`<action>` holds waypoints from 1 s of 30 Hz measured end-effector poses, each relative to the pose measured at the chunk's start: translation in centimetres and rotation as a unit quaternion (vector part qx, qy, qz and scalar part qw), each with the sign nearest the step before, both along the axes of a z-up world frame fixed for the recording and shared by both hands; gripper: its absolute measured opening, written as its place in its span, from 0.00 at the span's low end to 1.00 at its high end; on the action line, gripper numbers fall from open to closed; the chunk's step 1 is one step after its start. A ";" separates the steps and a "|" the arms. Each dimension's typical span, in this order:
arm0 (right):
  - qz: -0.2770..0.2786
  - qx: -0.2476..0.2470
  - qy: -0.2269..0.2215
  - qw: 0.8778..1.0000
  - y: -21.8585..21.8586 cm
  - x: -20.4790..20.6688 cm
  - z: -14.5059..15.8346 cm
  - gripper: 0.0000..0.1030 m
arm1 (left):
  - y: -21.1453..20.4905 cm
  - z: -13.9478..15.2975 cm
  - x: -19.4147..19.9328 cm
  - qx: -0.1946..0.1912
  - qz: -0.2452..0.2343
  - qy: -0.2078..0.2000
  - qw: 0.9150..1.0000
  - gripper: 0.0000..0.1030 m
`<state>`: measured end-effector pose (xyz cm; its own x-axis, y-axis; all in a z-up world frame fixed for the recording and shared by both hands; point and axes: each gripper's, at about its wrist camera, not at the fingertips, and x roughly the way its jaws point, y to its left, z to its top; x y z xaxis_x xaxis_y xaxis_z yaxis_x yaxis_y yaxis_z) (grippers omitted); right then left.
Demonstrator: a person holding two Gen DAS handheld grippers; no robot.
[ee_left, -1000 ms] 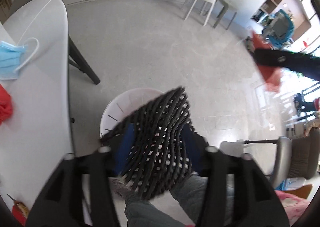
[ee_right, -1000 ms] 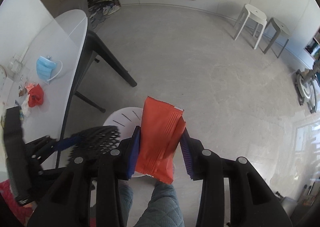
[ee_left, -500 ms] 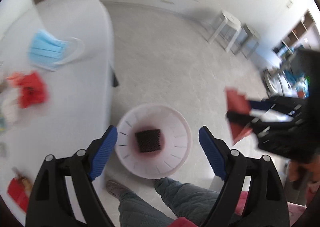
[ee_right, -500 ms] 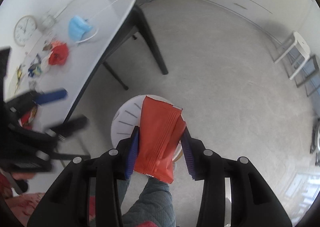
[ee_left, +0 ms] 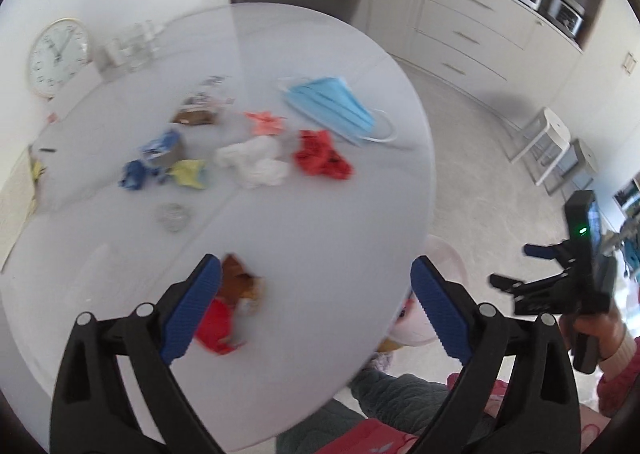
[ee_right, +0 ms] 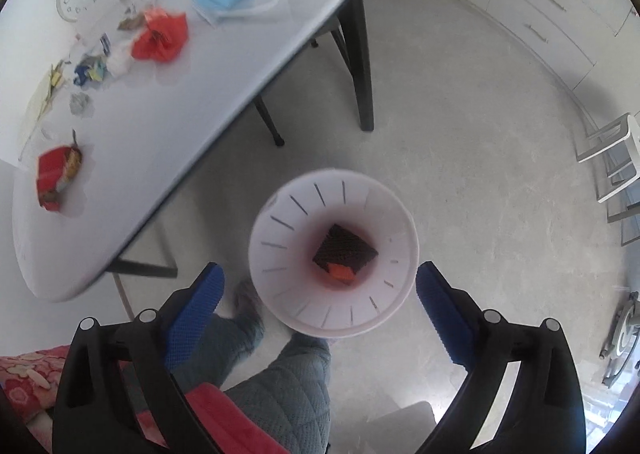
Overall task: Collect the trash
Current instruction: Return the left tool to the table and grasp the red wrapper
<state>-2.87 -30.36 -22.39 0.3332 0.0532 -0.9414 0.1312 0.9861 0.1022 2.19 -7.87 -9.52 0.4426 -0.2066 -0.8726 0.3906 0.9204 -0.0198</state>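
Blue-padded and empty, my right gripper (ee_right: 320, 294) is hanging wide above the white bin (ee_right: 280, 209), its jaws having just been opening; the orange wrapper (ee_right: 342, 273) is lying inside on a black mesh pad (ee_right: 346, 248). My left gripper (ee_left: 316, 294), likewise opening and empty, is hovering over the table (ee_left: 320, 221) beside a red wrapper (ee_left: 218, 324).

Wrapper (ee_right: 343, 273) in bin (ee_right: 280, 209) beside table (ee_right: 224, 65)

Home kitchen (cabinets (ee_left: 472, 37), table (ee_left: 320, 213))
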 end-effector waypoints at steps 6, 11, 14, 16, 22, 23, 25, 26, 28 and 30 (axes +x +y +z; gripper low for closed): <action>-0.028 -0.013 -0.067 0.997 2.4 1.5 5.9 0.98 | 7.6 0.4 0.5 -0.003 0.011 0.001 1.000 0.89; -0.032 -0.010 -0.102 0.994 6.4 2.8 8.4 0.98 | 10.7 -1.4 0.6 -0.003 -0.008 0.011 1.000 0.89; -0.041 -0.010 -0.108 0.993 8.9 3.2 8.8 0.98 | 11.4 -2.8 0.7 -0.006 -0.029 0.018 0.999 0.89; -0.048 0.000 -0.113 0.992 10.4 3.3 9.0 0.98 | 11.9 -3.7 0.9 -0.013 -0.039 0.023 0.999 0.89; -0.044 -0.003 -0.106 0.993 14.6 3.6 8.9 0.98 | 12.8 -6.8 1.4 -0.026 -0.070 0.039 0.996 0.89; -0.043 -0.005 -0.104 0.994 15.1 3.6 8.9 0.98 | 12.7 -7.4 1.5 -0.023 -0.076 0.041 0.996 0.89; -0.042 -0.005 -0.102 0.994 16.1 3.5 8.8 0.98 | 12.5 -8.7 1.6 -0.012 -0.084 0.043 0.995 0.89; -0.042 -0.006 -0.101 0.994 16.5 3.5 8.8 0.98 | 12.4 -9.3 1.7 -0.008 -0.089 0.045 0.995 0.89; -0.040 -0.009 -0.097 0.994 17.3 3.5 8.6 0.98 | 12.1 -10.5 2.1 -0.001 -0.093 0.049 0.994 0.89; -0.039 -0.012 -0.094 0.995 17.9 3.5 8.5 0.98 | 11.8 -11.6 2.6 0.003 -0.094 0.056 0.994 0.89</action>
<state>0.67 -12.49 -13.93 0.5059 -0.0021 -0.8626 0.1892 0.9759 0.1085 4.74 3.96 -21.12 0.2959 -0.2717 -0.9158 0.5520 0.8310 -0.0683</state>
